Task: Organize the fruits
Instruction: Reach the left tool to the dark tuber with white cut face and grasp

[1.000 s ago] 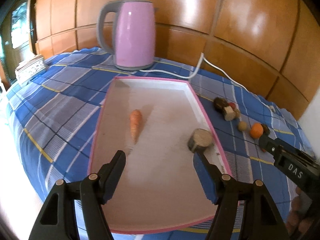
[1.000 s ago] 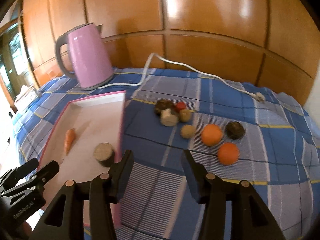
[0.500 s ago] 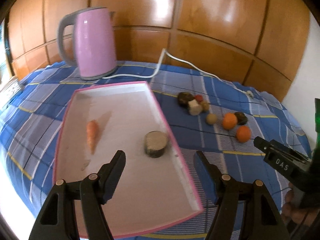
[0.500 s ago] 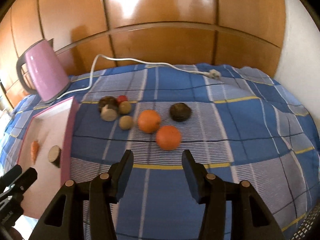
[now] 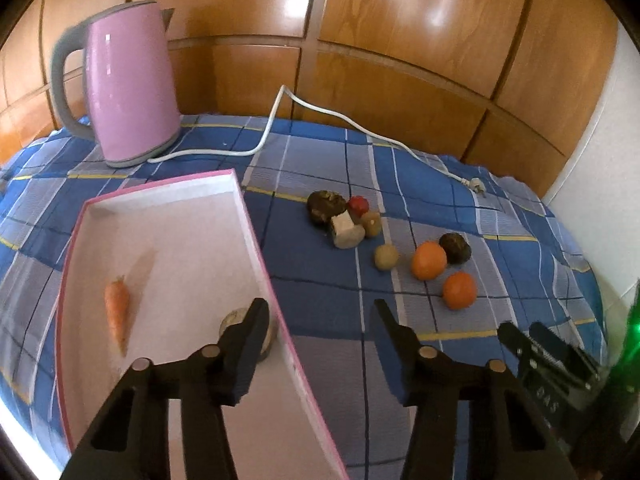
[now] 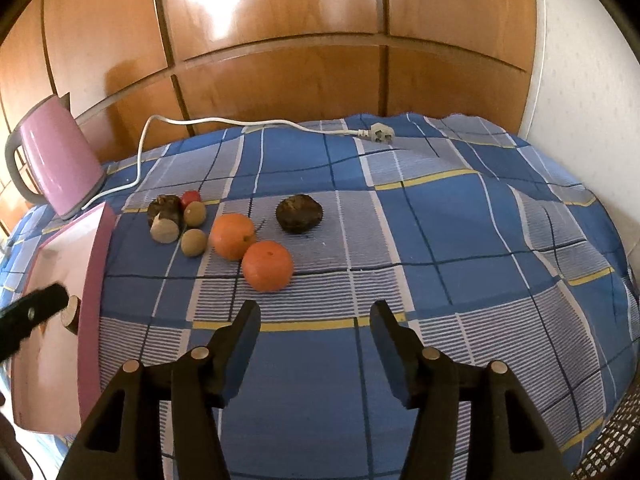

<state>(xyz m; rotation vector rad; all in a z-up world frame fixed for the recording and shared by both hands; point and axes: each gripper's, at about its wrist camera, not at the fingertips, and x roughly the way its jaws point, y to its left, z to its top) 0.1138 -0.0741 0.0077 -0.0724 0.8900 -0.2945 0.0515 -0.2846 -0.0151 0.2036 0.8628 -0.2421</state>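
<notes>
Reach step, we judge — right gripper (image 6: 316, 320) empty, jaws widening, just short of the near orange (image 6: 267, 265); left gripper (image 5: 320, 320) empty, narrowing — next we straddle it, then tray (image 5: 256, 240).

A pink kettle (image 5: 130, 84) stood on the blue checked cloth (image 6: 440, 240), its white cord (image 6: 248, 122) trailing before wooden panels (image 5: 400, 40).

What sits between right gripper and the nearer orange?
Nothing: only bare checked cloth lies between the right gripper, empty with jaws opening, and the nearer orange, per the right wrist view.
</notes>
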